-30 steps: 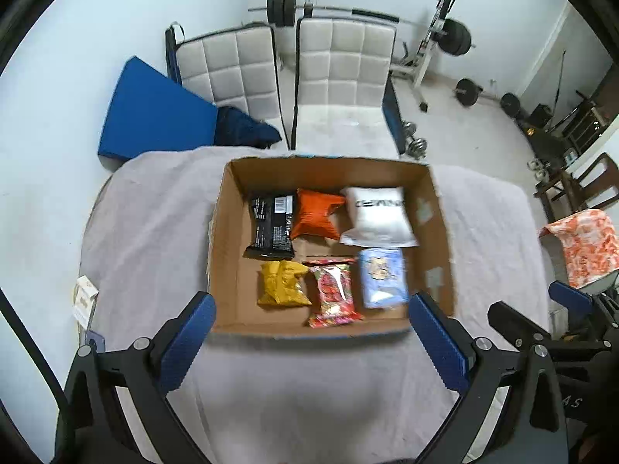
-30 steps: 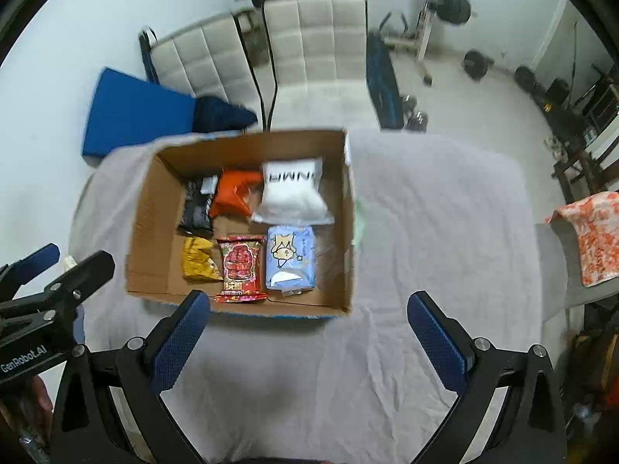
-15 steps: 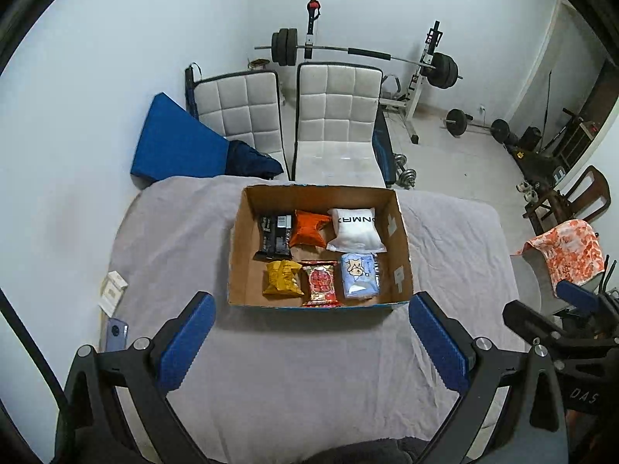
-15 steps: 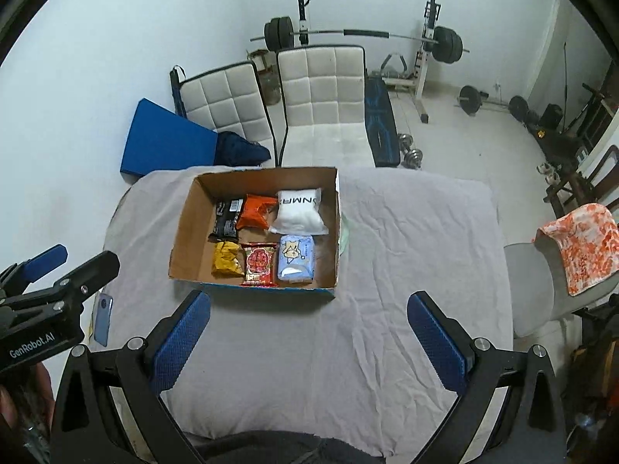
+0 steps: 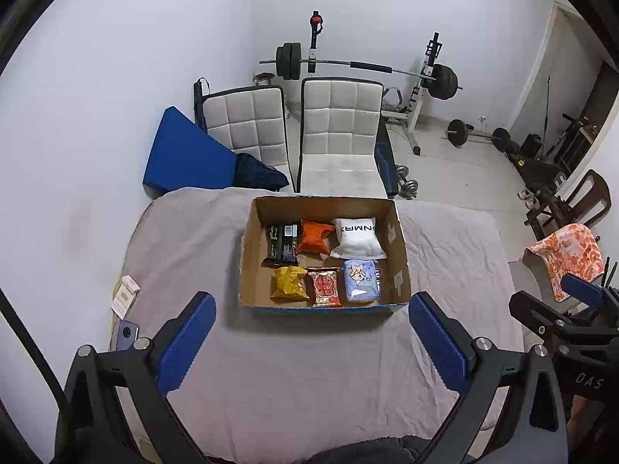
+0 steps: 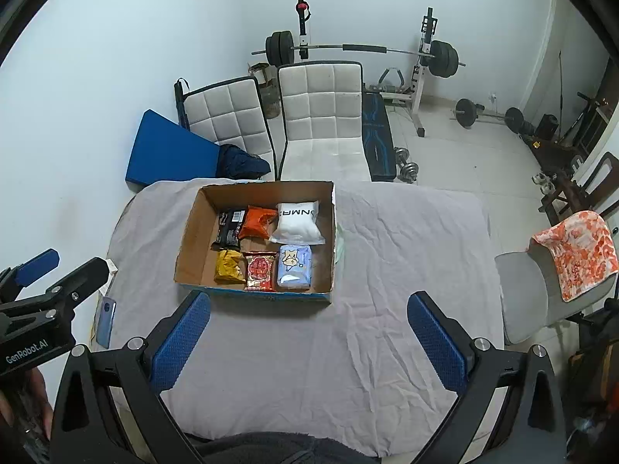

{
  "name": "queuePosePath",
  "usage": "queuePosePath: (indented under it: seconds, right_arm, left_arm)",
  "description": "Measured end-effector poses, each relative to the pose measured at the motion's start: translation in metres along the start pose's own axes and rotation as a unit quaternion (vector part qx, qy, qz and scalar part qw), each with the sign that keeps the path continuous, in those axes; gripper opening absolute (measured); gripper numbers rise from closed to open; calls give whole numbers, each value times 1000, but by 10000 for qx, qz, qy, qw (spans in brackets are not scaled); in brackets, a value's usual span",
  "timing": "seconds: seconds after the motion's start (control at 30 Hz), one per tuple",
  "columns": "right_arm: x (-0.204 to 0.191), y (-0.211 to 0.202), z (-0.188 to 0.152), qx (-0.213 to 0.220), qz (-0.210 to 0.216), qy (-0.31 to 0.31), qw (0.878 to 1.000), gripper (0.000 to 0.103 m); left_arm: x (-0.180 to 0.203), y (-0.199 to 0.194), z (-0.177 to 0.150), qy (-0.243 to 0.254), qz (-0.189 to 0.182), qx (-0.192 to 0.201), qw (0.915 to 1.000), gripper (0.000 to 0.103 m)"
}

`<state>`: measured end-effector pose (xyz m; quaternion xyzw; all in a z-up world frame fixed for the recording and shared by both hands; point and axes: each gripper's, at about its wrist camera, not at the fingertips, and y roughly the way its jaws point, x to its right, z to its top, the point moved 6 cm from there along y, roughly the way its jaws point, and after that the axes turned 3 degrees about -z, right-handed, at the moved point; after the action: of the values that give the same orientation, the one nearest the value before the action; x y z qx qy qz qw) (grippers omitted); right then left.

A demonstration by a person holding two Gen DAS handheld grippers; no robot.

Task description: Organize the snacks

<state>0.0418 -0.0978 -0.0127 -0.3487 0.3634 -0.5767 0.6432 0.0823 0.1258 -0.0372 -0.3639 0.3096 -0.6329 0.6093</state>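
A brown cardboard box (image 5: 252,255) (image 6: 189,247) sits on the grey-covered table (image 5: 309,367) (image 6: 387,270). Inside lie six snack packs in two rows: black (image 5: 282,243), orange (image 5: 314,235) and white (image 5: 358,236) at the back, yellow (image 5: 289,288), red (image 5: 325,286) and light blue (image 5: 360,281) at the front. The same packs show in the right wrist view, the white one (image 6: 297,223) at the back right. My left gripper (image 5: 309,342) is open and empty, held high over the near table edge. My right gripper (image 6: 307,342) is open and empty too, to the right of the box.
A phone (image 5: 127,334) (image 6: 105,319) and a small white carton (image 5: 125,295) lie at the table's left edge. Two white chairs (image 5: 340,139), a blue mat (image 5: 185,154) and a barbell rack (image 5: 433,77) stand behind. A grey chair with an orange cloth (image 6: 576,251) is at the right.
Both grippers have risen and pulled back from the box, which now looks smaller and farther. Both stayed open and empty. The snacks have not moved.
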Motion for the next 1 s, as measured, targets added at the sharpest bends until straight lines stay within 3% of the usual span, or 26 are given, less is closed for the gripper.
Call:
queuePosePath:
  seconds: [1.0]
  right_arm:
    - [12, -7, 0, 52, -108, 22, 9999, 103]
  left_arm:
    - [-4, -8, 0, -11, 41, 110, 9999, 102]
